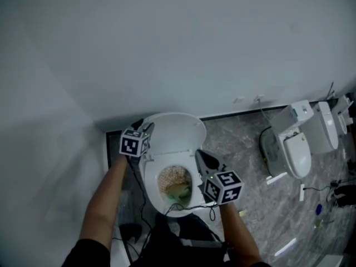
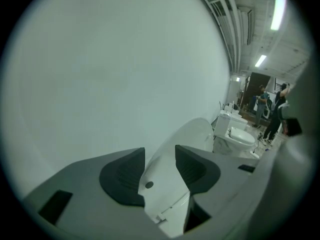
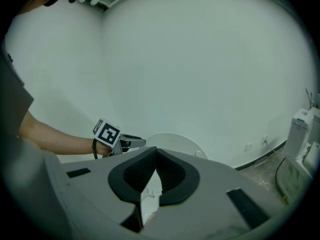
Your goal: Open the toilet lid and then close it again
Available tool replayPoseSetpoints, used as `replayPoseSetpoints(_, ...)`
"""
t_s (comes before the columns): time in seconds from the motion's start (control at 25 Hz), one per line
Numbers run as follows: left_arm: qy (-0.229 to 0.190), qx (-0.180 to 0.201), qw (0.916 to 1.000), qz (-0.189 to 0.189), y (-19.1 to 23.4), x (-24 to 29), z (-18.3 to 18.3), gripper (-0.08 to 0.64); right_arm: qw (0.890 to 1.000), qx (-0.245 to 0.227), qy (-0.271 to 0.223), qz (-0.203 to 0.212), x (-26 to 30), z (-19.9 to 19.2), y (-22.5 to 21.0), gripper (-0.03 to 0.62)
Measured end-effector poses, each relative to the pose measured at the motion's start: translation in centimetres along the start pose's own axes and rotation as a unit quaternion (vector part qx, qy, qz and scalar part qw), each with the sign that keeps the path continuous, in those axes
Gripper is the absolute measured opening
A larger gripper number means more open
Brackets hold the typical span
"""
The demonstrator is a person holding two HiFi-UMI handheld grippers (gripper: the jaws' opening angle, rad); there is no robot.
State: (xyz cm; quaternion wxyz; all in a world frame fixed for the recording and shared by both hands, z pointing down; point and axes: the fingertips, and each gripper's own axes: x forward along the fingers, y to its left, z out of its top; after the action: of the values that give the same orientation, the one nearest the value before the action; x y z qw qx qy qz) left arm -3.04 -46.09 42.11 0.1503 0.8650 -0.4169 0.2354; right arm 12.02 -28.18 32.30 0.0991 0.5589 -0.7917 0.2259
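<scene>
Wall: a plain white wall (image 1: 167, 49) fills the far side, bare and evenly lit.
Side wall: a greyer panel (image 1: 39, 149) meets the white wall at its left end, making a corner.
Skirting: a dark strip (image 1: 239, 114) runs along the foot of the white wall.
Sockets: small white plates (image 1: 239, 100) sit low on the white wall, just above the skirting.
Floor: grey veined stone (image 1: 245, 149) spreads out from the white wall's foot.
Spare toilets: at least two white ones (image 1: 300, 149) stand side by side, further right along the white wall.
Cables: thin cords (image 1: 334, 189) trail over the floor near them.
Ceiling lights: long bright tubes (image 2: 276, 6) glow overhead, out from the white wall.
</scene>
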Motion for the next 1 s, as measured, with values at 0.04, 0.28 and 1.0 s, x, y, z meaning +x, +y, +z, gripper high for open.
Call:
replayPoseSetpoints(0.04,0.006,0.006,1.0,0.001,0.3,0.4,-0.1,0.184,1.0,0.001,0.002,-0.003,-0.1,-0.1,-0.4,0.011)
replayPoseSetpoints(0.28,0.024,0.026,0.9994,0.002,0.6,1.5,-0.4,0.202,1.0,0.01,0.008,-0.021,-1.2,-1.0,-2.6,0.011)
replayPoseSetpoints(1.0,0.017,0.035,0.999,-0.022,-3.7,-2.5,-2.3,0.19,1.0,0.021,0.004,-0.015,-3.4,-3.1,0.1,0.011)
